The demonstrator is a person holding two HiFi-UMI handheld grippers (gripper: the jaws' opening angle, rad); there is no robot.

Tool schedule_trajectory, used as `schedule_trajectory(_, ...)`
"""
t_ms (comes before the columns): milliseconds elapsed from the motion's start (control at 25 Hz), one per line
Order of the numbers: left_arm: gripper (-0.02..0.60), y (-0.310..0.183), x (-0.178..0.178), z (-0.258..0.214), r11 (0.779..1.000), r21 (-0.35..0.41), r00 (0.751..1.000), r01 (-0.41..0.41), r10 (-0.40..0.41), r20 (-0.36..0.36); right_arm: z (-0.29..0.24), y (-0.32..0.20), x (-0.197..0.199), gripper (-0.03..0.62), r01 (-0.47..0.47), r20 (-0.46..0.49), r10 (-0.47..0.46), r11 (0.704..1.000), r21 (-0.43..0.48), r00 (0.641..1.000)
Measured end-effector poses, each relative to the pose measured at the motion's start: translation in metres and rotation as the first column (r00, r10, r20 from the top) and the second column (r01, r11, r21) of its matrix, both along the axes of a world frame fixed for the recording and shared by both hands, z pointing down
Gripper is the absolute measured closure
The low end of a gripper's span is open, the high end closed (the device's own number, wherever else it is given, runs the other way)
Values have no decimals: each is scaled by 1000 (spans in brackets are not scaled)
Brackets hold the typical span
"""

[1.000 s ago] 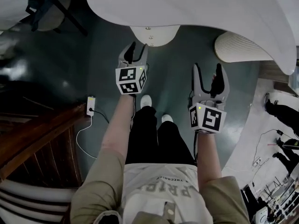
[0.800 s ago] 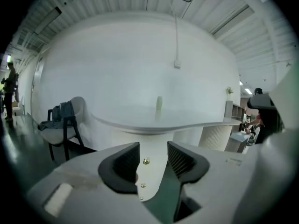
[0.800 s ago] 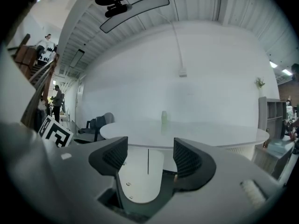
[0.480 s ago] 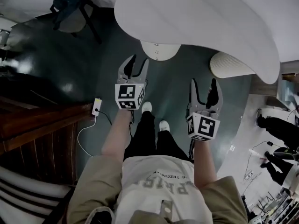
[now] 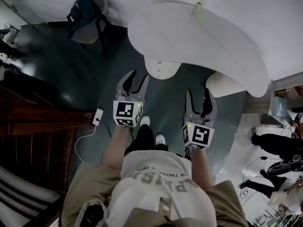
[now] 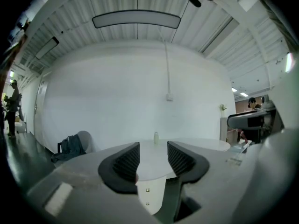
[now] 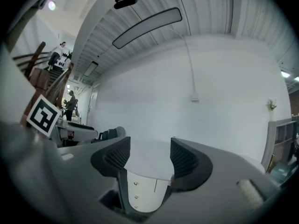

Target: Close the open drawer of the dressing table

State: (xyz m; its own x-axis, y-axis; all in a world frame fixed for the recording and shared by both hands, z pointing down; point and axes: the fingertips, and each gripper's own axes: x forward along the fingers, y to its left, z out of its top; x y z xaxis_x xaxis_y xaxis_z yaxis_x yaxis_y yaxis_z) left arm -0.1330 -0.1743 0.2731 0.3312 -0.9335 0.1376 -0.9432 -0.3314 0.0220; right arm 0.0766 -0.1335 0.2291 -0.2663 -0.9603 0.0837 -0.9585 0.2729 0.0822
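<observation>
Dark teal floor (image 5: 61,70) fills the head view, w/ a dark wooden staircase (image 5: 33,126) at left and a white power strip (image 5: 98,116) on a cable just beside it. At upper right sits the white dressing table w/ a wide curved top (image 5: 213,37); a small pale bottle (image 5: 198,7) stands upright on its far side. Under the top is a white rounded panel w/ small screws (image 5: 162,69); can't tell whether it's the drawer, or open vs shut. Just right of it is a white ribbed round stool (image 5: 221,84). Upper left, well apart, is a grey chair w/ a dark backpack (image 5: 87,11). Person in a beige shirt (image 5: 156,188) holds the left gripper (image 5: 137,82) and right gripper (image 5: 199,100) side by side, both short of the table, touching nothing. Left gripper view: the left gripper (image 6: 153,155) has its jaws apart, empty. Past them are the table top (image 6: 205,144), the bottle (image 6: 156,137) and, lower, the panel (image 6: 149,197); the chair (image 6: 72,146) is at left. Right gripper view: the right gripper (image 7: 149,155) has its jaws apart, having just closed in a little, w/ nothing between them. The panel (image 7: 140,190) shows low in the gap, and the chair (image 7: 110,134) is behind at left.
</observation>
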Motion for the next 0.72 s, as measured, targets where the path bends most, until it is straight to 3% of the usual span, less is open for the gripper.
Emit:
schedule_trajectory(80, 382, 11, 2, -18, 1000, 21, 1000, 2, -2, 7, -11, 9, 0, 362, 13, -15, -13, 1000, 11, 1000)
schedule_trajectory(240, 385, 29, 0, -45, 998, 62, 1000, 14, -15, 14, -21, 23, 3, 386, 26, -12, -26, 1000, 12, 1000)
schedule_trajectory(720, 513, 81, -20, -66, 992, 110, 998, 67, -68, 4, -32, 46, 11, 480, 9, 3, -9, 1000, 26, 1000)
